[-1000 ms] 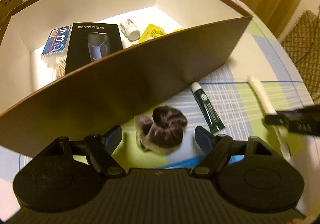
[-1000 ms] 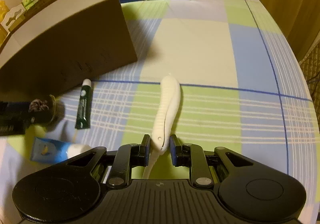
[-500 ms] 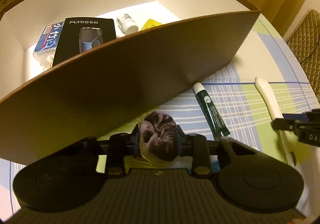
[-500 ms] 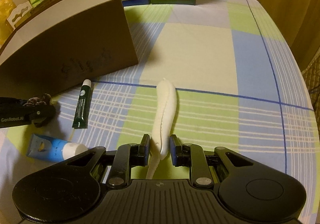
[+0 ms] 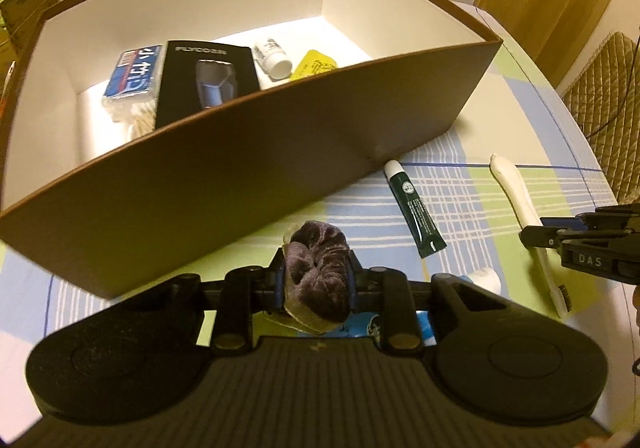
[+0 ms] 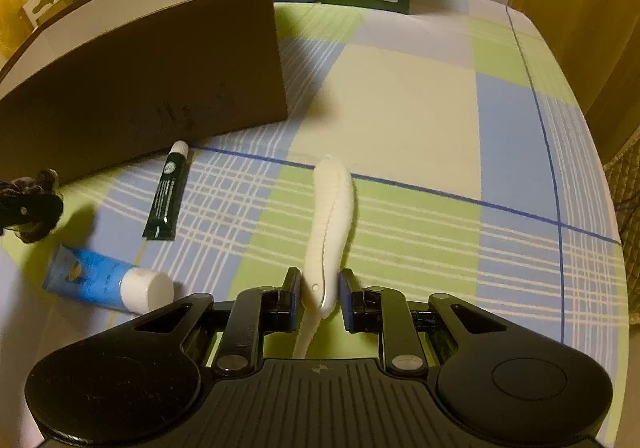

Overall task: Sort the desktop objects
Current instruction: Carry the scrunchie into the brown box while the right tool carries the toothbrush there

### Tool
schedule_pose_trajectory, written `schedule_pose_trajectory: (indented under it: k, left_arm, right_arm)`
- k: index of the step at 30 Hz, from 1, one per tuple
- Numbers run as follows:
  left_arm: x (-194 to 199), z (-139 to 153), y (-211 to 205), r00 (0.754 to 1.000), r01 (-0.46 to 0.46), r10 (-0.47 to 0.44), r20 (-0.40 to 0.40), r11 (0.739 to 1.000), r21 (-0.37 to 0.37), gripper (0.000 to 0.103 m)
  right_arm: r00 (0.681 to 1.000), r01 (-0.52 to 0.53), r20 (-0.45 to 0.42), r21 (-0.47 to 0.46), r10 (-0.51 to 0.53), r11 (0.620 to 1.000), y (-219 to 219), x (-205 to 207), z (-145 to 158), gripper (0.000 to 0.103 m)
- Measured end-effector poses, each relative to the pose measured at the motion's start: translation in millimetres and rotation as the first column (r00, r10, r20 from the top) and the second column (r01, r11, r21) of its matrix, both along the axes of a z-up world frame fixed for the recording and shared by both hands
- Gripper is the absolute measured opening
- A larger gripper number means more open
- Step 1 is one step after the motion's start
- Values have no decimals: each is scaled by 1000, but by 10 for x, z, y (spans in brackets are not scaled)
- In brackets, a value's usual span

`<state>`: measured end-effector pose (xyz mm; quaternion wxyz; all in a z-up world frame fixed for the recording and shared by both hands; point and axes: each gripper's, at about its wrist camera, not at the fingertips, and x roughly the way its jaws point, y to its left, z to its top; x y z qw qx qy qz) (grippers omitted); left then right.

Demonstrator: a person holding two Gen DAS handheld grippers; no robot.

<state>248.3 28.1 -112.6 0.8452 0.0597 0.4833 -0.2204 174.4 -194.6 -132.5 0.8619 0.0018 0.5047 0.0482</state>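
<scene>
Squeezing down hard, the left gripper (image 5: 316, 280) has its pads clamped on the purple scrunchie (image 5: 318, 272), bunched up between the jaws just in front of the brown box (image 5: 240, 183). Over on the other side, the right gripper (image 6: 318, 298) is pinched on the white toothbrush (image 6: 330, 215), handle pointing away across the checked tablecloth (image 6: 420, 107), bristle end back under the tool; "DAS" reads on that gripper's side in the left view. Between the two lie a green tube (image 6: 166, 191), white cap toward the box, and a blue tube (image 6: 100, 282) with a fat white cap, both flat on the cloth. Inside the box: a black carton (image 5: 204, 81) whose lettering blurs, a blue-labelled pack of cotton swabs (image 5: 134, 87) with Chinese characters, a small white bottle (image 5: 274, 57) on its side and a yellow packet (image 5: 314, 63). Blue and green cartons stand at the table's far edge, their print too small to read.
</scene>
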Motion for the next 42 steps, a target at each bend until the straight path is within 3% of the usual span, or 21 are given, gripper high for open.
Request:
schedule_pose_trajectory:
  k: [19, 42]
  left_arm:
    - [-261, 211, 191, 1000, -16, 16, 14, 1000, -20, 23]
    - [-430, 624, 461, 994, -70, 75, 84, 996, -59, 23]
  right_arm:
    - [999, -2, -40, 91, 6, 996, 17, -363, 86, 17]
    - [983, -173, 90, 167, 160, 971, 333, -419, 782, 17]
